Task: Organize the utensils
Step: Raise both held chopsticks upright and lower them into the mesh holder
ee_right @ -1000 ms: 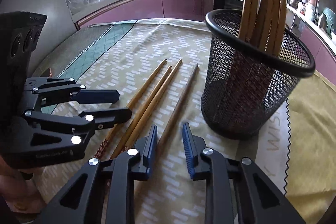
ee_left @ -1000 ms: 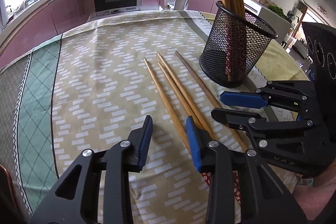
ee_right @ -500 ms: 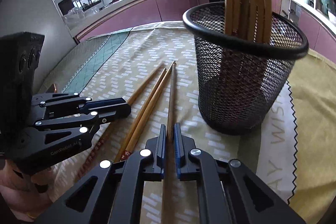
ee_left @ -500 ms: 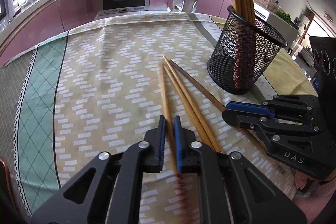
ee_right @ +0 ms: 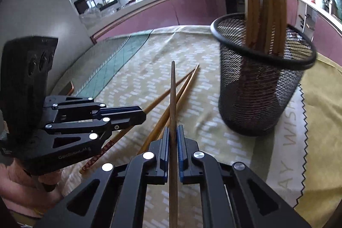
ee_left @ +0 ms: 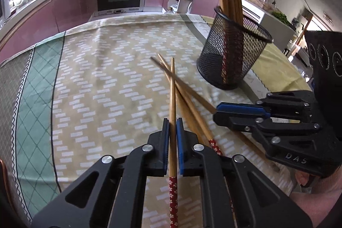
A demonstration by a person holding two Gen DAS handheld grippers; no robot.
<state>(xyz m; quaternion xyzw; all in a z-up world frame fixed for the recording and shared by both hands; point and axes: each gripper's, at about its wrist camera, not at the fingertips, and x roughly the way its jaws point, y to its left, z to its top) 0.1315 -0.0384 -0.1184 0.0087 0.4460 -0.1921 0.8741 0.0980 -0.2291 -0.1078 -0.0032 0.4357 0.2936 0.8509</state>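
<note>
Each gripper, left and right, has its fingers clamped on a chopstick near its thicker end, beside the basket. Light, stiff, slippery; likely to pivot.

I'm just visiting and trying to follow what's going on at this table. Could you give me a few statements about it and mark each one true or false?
1. Each gripper is shut on one chopstick. True: the left gripper clamps a chopstick with a red patterned end, and the right gripper clamps a darker chopstick.
2. The mesh holder is empty. False: several chopsticks stand in it.
3. Two chopsticks lie loose on the tablecloth. True.
4. The mesh holder lies on its side. False: it stands upright.
5. The left gripper's chopstick is already in the holder. False: it is between the fingers, away from the holder.
</note>
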